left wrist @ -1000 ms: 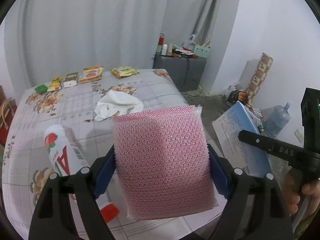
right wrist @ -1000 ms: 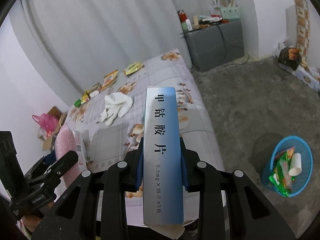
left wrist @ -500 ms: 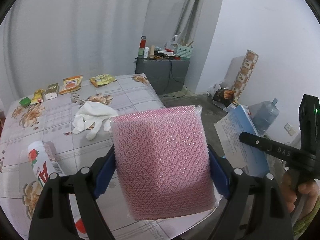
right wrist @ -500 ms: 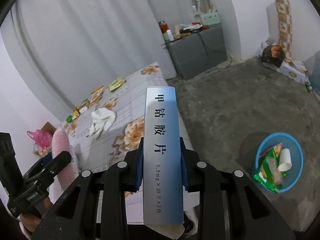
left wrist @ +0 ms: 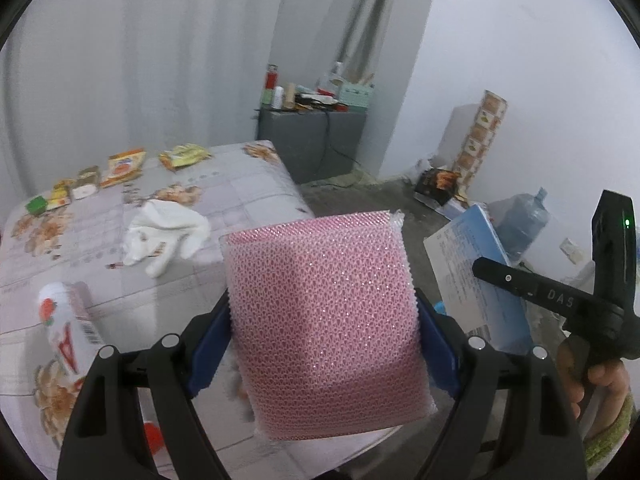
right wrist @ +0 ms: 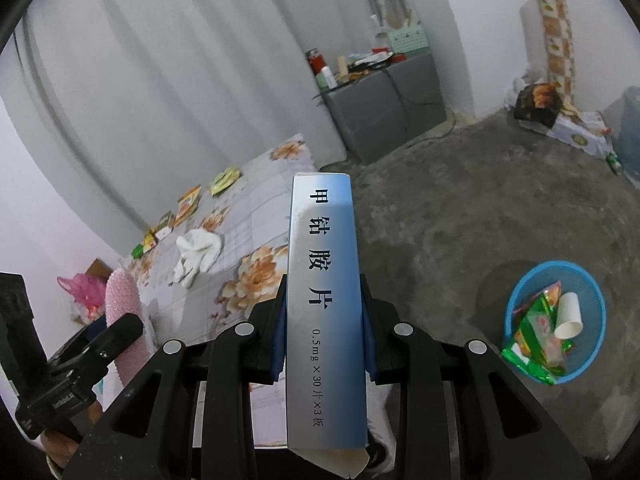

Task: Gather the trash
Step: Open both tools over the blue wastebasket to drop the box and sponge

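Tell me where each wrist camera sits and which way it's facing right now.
Left wrist: on the left gripper, angled down over the table; shows its fingers clamping the pink sponge, plus the person's other hand.
Right wrist: on the right gripper, facing table edge and floor; its fingers clamp the medicine box; blue bin at right.
Shared: table, white cloth, grey cabinet.

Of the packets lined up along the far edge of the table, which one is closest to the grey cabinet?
The yellow-green snack packet, at the right end of the row. The orange packet, the small white box, the yellow packet and the green one all lie farther left.
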A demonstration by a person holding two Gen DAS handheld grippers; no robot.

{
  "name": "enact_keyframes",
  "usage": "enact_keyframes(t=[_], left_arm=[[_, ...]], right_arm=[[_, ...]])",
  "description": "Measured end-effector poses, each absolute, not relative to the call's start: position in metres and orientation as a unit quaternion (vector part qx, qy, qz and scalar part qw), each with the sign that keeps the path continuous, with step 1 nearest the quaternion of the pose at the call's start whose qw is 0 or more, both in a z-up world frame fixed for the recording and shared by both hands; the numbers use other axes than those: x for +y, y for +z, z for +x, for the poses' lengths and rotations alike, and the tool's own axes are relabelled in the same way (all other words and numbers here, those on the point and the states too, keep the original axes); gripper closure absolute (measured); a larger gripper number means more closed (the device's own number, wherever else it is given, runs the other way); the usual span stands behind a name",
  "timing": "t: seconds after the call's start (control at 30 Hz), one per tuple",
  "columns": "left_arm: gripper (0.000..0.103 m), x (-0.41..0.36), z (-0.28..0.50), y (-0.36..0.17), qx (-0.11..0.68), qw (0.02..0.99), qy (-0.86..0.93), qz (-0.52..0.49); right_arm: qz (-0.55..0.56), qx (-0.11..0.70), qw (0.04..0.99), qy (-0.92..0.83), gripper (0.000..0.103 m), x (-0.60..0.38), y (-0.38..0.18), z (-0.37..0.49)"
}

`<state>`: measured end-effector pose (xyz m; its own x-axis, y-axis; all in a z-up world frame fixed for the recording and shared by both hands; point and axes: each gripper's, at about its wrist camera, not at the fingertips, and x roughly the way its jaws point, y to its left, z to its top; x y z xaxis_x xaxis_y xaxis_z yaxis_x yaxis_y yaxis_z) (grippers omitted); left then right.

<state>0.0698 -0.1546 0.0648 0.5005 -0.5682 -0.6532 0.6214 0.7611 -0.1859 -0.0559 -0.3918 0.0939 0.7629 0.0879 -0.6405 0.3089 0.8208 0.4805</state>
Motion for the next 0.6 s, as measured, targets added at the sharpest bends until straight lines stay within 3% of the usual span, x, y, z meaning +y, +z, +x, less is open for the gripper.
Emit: enact_keyframes(t=[0.23,0.6], left_arm=[[0.021,-0.228,0.065,0.059,0.409,0.804,-0.429,0.041],[0.021,-0.401,0.024,0.007,0.491,0.702,-0.499,0.132]], right_arm=[[0.330,0.316,0.873,-0.168,0.075,-0.458,0.083,-0.125],[0.438,0.307,0.790,-0.300,0.075,-0.558,-0.005,-0.198]])
